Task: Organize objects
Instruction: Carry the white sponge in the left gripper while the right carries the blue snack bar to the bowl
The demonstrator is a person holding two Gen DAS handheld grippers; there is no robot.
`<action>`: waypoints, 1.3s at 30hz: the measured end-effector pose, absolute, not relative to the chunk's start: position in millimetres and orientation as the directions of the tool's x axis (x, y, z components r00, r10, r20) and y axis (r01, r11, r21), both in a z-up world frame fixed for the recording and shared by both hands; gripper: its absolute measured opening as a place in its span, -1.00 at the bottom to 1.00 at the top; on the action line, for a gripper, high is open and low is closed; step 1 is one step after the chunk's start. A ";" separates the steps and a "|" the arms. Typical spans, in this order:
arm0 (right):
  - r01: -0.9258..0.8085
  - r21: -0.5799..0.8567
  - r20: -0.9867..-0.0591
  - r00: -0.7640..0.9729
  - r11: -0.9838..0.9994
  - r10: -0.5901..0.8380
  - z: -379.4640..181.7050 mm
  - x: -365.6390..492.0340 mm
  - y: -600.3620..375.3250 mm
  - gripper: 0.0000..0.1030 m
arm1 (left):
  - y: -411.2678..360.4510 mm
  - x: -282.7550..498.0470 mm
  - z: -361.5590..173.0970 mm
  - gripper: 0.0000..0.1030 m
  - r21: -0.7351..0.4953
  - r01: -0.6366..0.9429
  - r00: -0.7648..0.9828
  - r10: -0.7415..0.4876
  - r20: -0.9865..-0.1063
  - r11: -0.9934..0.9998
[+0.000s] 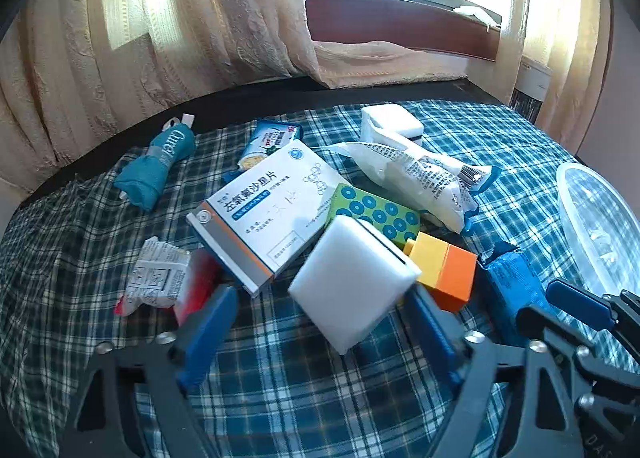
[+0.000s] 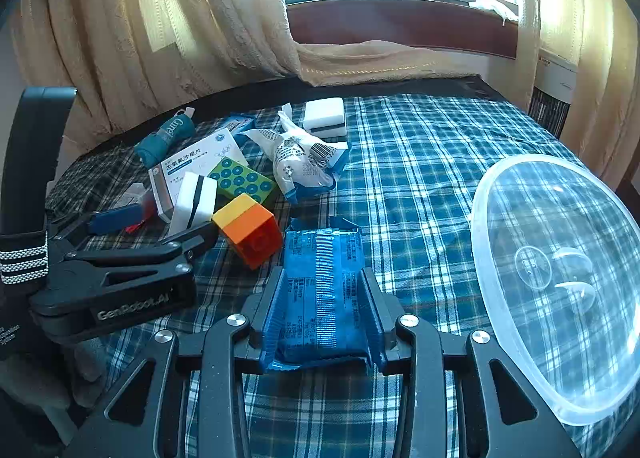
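Sorting looks barely begun: the clear oval plastic tub (image 2: 560, 282) on the plaid-clothed surface (image 2: 416, 146) appears empty. The right hand-held gripper (image 2: 324, 298) is closed on a crinkly blue foil packet (image 2: 324, 282) beside it. The left hand-held gripper (image 1: 320, 322) stands wide open around a smooth white foam block (image 1: 352, 282), not pinching it. Left heaped: a white cardboard medicine box (image 1: 264, 206), an orange-and-yellow plastic block (image 1: 444, 270).
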State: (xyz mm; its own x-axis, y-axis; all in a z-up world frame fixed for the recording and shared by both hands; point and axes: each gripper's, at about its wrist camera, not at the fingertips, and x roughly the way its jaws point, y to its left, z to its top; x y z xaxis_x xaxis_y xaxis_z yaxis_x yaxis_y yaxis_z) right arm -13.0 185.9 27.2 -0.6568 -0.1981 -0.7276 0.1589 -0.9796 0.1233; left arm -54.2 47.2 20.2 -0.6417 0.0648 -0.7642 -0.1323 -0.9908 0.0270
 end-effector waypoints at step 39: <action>0.013 0.174 -0.638 -0.760 -0.985 -0.123 54.8 14.2 255.7 -0.19 | 107.3 -18.7 71.9 -0.03 -0.012 -0.285 -0.694 0.215 -0.687 -0.959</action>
State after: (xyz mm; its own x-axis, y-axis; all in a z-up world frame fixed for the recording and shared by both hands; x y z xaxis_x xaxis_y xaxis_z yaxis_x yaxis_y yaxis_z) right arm 14.2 255.7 54.8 -0.7601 -0.1229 -0.6380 0.0127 -0.9846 0.1744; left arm -18.7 107.3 71.9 -0.6943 0.2145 -0.6870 -0.2845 -0.9586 -0.0118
